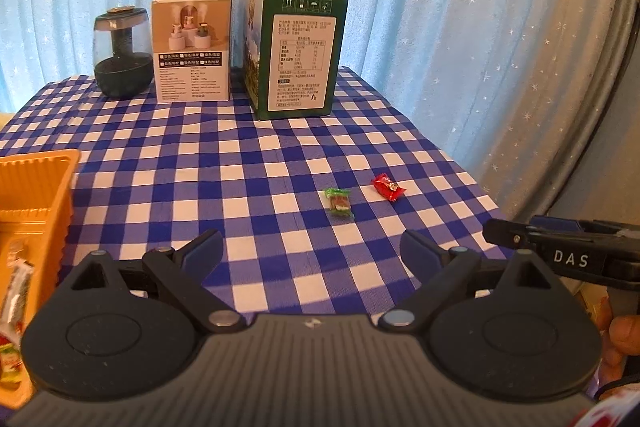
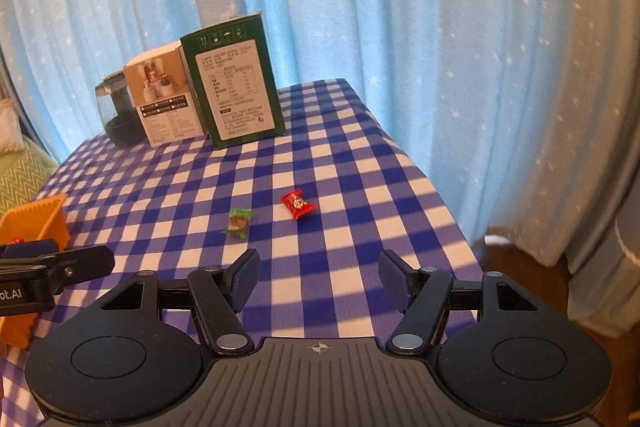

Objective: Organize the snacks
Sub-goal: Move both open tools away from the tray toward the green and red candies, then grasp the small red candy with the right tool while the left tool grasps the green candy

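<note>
Candies (image 2: 240, 223) on checked cloth (image 2: 340, 167) ahead of gaping right tongs (image 2: 318, 281).

Left gripper (image 1: 310, 247): body is showing matte black, with two round housings, each bearing a faint inset circle. A grey ribbed plate is sitting between the housings, carrying a small pale emblem at its top edge. Black linkage arms are pivoting on silver-blue round pins; triangular cut-outs are showing in the outer links. Fingers (image 1: 208, 247) are wearing dark blue pads.

Right gripper (image 2: 318, 279): same build; its plate is carrying a crosshair mark. Seen from the left wrist camera, its side is reading "DAS" in white letters, with a small screw near the tip. The left gripper's side is reading "ot.AI".
</note>
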{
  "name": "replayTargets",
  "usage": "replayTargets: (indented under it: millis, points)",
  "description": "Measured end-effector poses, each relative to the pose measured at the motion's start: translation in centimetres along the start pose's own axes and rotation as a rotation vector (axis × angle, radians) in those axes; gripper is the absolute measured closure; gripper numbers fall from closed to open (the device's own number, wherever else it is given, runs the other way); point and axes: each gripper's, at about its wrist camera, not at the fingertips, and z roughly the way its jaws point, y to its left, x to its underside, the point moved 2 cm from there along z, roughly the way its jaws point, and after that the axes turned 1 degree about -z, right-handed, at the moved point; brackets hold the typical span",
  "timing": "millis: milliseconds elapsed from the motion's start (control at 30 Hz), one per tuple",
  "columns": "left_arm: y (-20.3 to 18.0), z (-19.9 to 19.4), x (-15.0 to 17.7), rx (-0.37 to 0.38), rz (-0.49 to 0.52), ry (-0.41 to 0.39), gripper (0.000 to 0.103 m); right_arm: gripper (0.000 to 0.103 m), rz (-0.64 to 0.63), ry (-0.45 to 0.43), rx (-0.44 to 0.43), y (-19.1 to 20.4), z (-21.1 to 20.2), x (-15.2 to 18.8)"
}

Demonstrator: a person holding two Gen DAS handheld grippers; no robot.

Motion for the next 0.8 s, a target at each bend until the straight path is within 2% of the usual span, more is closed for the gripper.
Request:
replayTargets:
  millis: [433, 500, 800]
  points:
    - [0.0, 6.5, -0.2, 0.018, 0.026, 0.006, 0.019, 0.039, -0.077, -0.014, -0.039, -0.8, 8.2, -1.3]
    - [0.2, 7.3, -0.3, 0.018, 0.026, 0.003, 0.02, 0.047, -0.109, -0.01, -0.04, -0.5, 9.3, -1.5]
    - [1.4, 9.0, -0.2, 0.016, 0.018, 0.007, 0.028, 0.063, -0.173, -0.018, -0.072, 0.5, 13.6, -2.0]
